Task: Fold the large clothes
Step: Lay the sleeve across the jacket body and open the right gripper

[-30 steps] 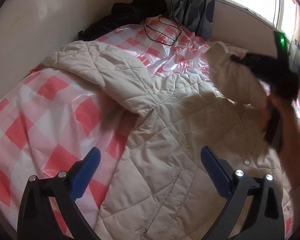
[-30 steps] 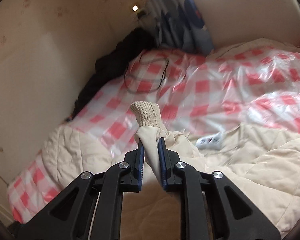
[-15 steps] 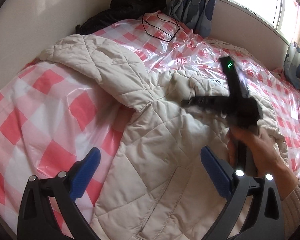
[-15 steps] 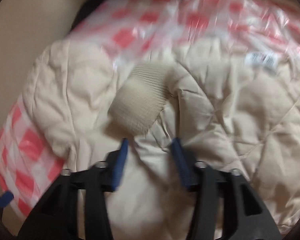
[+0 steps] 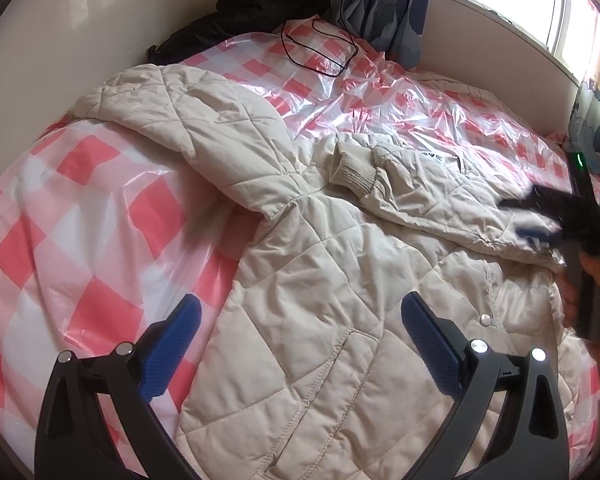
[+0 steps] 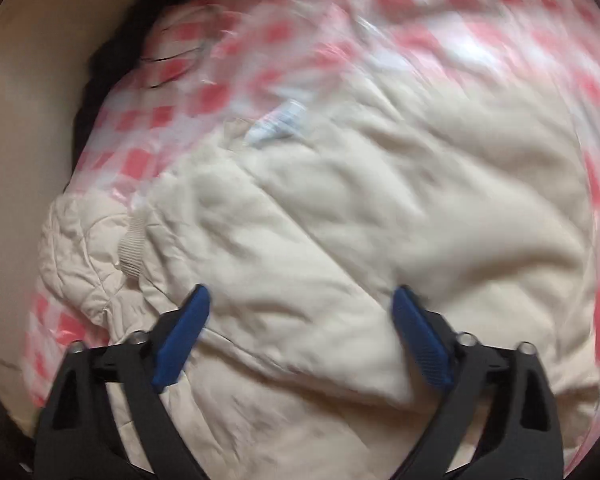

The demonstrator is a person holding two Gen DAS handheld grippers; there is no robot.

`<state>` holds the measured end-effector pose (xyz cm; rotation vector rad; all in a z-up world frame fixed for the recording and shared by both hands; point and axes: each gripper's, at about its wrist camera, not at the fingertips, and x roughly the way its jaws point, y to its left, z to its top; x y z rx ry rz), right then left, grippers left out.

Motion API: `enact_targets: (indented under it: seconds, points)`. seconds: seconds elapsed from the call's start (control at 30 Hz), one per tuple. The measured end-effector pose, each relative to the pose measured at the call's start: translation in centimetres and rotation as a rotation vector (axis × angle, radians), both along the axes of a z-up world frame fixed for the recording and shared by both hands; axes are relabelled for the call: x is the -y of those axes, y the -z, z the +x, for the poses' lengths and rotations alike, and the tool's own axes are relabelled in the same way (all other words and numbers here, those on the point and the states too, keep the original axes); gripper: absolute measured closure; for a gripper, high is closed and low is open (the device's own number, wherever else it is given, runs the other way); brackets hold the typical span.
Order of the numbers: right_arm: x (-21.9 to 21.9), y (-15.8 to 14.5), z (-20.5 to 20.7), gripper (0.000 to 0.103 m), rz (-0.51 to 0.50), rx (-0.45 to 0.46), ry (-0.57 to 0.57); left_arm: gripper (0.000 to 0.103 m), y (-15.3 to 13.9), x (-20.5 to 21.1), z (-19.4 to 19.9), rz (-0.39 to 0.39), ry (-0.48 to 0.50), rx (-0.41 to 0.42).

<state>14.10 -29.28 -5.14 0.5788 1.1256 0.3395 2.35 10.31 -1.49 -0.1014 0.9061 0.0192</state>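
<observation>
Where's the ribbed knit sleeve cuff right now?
In the left wrist view, the ribbed beige cuff lies centre-frame on the cream quilted jacket, beside its white neck label.

Bed (image 5: 80,216), red-and-white checked cover under clear plastic. On it: cream quilted jacket (image 5: 340,300), black cable (image 5: 320,46), dark clothing (image 5: 252,12) by the wall.

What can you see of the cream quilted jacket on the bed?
The cream quilted jacket looks padded, with diamond stitching, a front pocket, snap buttons and ribbed knit cuffs. It lies spread on the checked plastic sheet. One sleeve is folded across the chest, its cuff near the collar label; the other sleeve stretches toward the wall. Neither tool touches it.
</observation>
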Motion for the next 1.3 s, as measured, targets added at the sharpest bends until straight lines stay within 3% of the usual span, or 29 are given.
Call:
enact_targets:
  seconds: [0.07,0.17,0.27,0.33,0.43,0.5,0.53,0.6,0.63,0.67,0.77,0.87,0.97,1.03,1.13,1.2,1.23,1.3]
  points:
    - [3.6,-1.7,-3.8,0.026,0.045,0.074,0.032,0.007,-0.1,0.0,0.0,-0.008,0.005,0.001]
    - [7.7,-4.7,-12.4,0.017,-0.026,0.155,0.032,0.007,-0.3,0.2,-0.1,-0.009,0.006,0.012]
    - [9.7,-3.9,-21.4,0.016,-0.077,0.09,0.006,0.007,-0.5,0.5,-0.3,0.006,0.001,0.026]
    - [10.0,-1.7,-26.3,0.016,-0.057,0.005,-0.038,0.007,-0.7,0.6,-0.4,0.013,-0.013,0.038]
    - [8.2,0.4,-29.5,0.018,-0.058,-0.056,-0.086,0.007,-0.8,0.5,-0.6,-0.003,-0.04,0.038]
    - [6.8,1.1,-30.9,0.028,-0.021,-0.048,-0.117,0.007,-0.9,0.4,-0.6,-0.023,-0.049,0.036]
    - [5.8,1.3,-31.1,0.038,-0.017,-0.035,-0.148,0.007,-1.0,0.4,-0.7,-0.028,-0.052,0.035]
    - [4.1,1.1,-31.1,0.059,-0.11,-0.015,-0.17,0.007,-1.3,0.4,-0.9,-0.037,-0.051,0.039]
    - [3.5,0.9,-31.2,0.082,-0.135,-0.004,-0.172,0.007,-1.4,0.4,-1.0,-0.032,-0.052,0.044]
    - [3.6,0.2,-31.2,0.088,-0.129,0.024,-0.157,0.007,-1.5,0.4,-1.1,-0.029,-0.052,0.047]
    - [5.0,-4.0,-32.1,0.092,-0.115,0.138,-0.115,0.007,-1.5,0.1,-1.2,-0.035,-0.055,0.036]
    - [6.5,-8.9,-33.2,0.092,-0.158,0.217,-0.086,0.007,-1.5,-1.0,-1.3,-0.069,-0.055,0.019]
    - [8.9,-10.3,-34.2,0.092,-0.239,0.185,-0.062,0.007,-1.3,-2.1,-1.3,-0.099,-0.074,0.002]
    - [10.7,-8.3,-34.6,0.092,-0.294,0.107,-0.046,0.007,-1.3,-2.7,-1.3,-0.114,-0.086,-0.002]
    - [13.0,-1.5,-34.9,0.087,-0.409,-0.14,-0.081,0.007,-1.2,-3.0,-1.2,-0.112,-0.093,-0.006]
    - [14.0,-0.3,-35.1,0.085,-0.458,-0.17,-0.029,0.007,-1.1,-3.0,-1.1,-0.091,-0.097,-0.007]
    - [14.6,-1.1,-35.1,0.082,-0.468,-0.135,0.017,0.007,-1.0,-2.9,-1.1,-0.075,-0.096,-0.004]
    - [15.2,-3.7,-34.8,0.053,-0.498,-0.044,0.101,0.007,-1.1,-2.6,-1.2,-0.047,-0.09,0.007]
